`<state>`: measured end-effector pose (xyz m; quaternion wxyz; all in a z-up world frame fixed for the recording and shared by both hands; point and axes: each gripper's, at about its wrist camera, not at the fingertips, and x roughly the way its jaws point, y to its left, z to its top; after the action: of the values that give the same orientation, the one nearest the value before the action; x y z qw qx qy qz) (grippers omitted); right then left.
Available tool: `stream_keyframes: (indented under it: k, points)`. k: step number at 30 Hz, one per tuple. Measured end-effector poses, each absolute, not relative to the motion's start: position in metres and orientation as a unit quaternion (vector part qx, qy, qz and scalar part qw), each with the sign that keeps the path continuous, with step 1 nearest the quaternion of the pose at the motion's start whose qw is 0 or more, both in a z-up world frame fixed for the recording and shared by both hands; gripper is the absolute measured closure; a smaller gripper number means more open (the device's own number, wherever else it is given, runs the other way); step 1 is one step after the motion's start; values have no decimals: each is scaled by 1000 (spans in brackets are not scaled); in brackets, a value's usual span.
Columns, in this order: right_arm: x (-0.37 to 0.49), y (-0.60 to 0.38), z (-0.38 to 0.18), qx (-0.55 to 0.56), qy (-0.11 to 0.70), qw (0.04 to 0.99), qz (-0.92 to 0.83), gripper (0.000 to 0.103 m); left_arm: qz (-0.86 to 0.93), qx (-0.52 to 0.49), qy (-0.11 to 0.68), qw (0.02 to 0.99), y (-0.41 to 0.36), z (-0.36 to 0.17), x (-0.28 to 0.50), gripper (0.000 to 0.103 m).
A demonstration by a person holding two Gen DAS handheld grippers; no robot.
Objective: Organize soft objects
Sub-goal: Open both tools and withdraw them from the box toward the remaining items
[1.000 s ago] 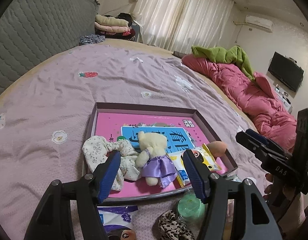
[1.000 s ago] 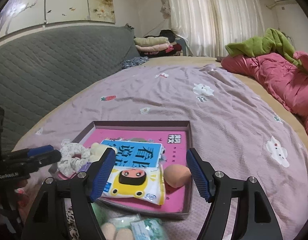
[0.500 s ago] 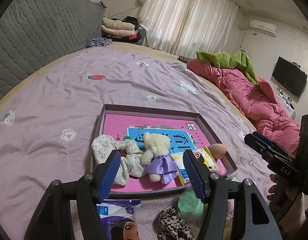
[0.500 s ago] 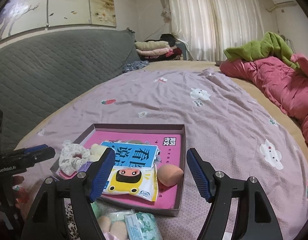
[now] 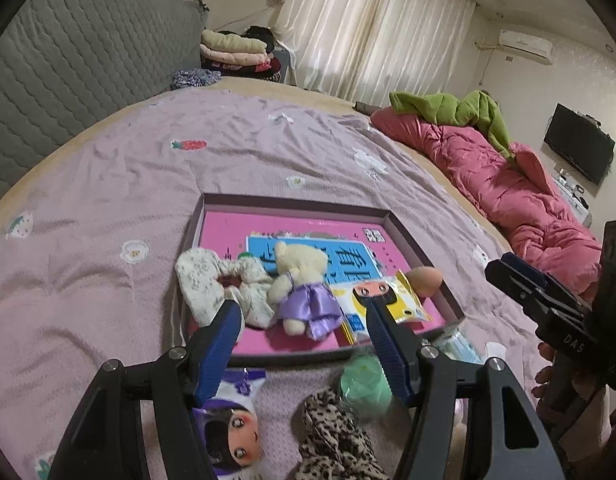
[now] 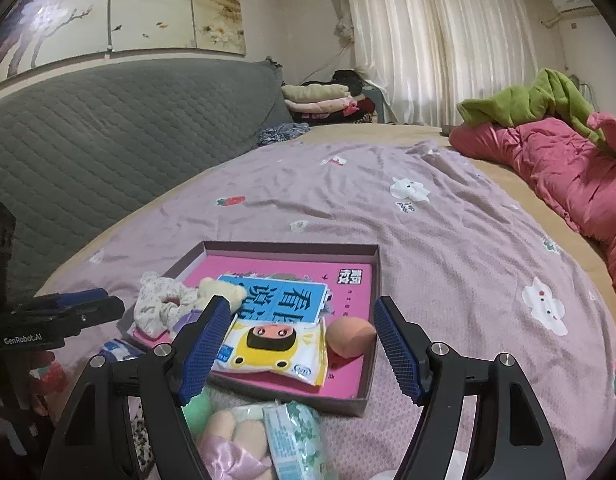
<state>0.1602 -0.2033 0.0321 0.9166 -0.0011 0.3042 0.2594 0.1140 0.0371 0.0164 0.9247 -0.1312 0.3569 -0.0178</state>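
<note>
Change: across the last second both wrist views have drawn back from the tray [image 5: 392,216], which now sits smaller and farther off, with more of the loose items on the near side of it exposed.
Left gripper [image 5: 304,344]: jaws held wide apart, nothing between them, poised above the tray's near edge.
Right gripper [image 6: 296,344]: jaws likewise apart and empty, framing the yellow wipes pack [image 6: 276,346] and the peach sponge [image 6: 350,336].
Already in tray: floral scrunchie [image 5: 212,280], bear in a purple dress [image 5: 300,284], wipes pack, sponge; all 4 are seen lying on the pink board with its blue card [image 6: 284,294].
Still on the bedspread [image 5: 108,208]: doll-print packet [image 5: 232,428], leopard scrunchie [image 5: 332,440], green round item [image 5: 364,384], mint-patterned tissue pack [image 6: 296,436], pink satin plush [image 6: 232,444].
Meaning for the task: a placement seems finished, and the pull-back is judged to be a reset toward the unsorted pile.
Next need: 1 of the near items is to be picked; which one cannot be told.
</note>
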Motion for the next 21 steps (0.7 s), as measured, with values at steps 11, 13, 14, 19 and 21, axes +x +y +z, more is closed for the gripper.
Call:
stream_keyframes:
  k: [11,13,14,19,21]
  points:
    - [147,-213,33,0,306,914,265,27,-25,-118,383,916,17,10,100,38]
    - [143,-214,31,3,308,914,264,27,-25,-119,385,915,16,9,98,38]
    - [142,-215,31,4,309,914,264,27,-25,-120,387,914,16,9,97,38]
    - [127,-213,29,8,313,911,268,27,-23,-115,400,909,12,6,91,38]
    - [120,-211,29,6,314,910,272,27,-23,-111,403,908,10,6,88,38]
